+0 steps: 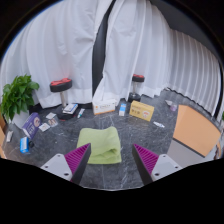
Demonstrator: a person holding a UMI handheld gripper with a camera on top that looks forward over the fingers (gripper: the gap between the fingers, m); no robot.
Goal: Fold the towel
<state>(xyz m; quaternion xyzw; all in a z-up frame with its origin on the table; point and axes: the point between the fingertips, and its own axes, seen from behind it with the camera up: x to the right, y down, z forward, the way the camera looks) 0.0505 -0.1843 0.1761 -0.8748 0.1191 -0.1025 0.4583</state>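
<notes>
A light green towel (100, 144) lies folded into a rough square on the dark grey marbled table (150, 132). It sits just ahead of the fingers, nearer the left one. My gripper (113, 158) is open and empty, held above the table. Its two magenta pads (80, 156) stand wide apart, the left one overlapping the towel's near left corner in the view.
Beyond the towel stand a cardboard box (142, 110), a white box (105, 106), a small blue bottle (123, 106) and a black item (68, 111). A wooden board (196, 130) lies at the right, a green plant (17, 96) and books (30, 127) at the left. White curtains hang behind.
</notes>
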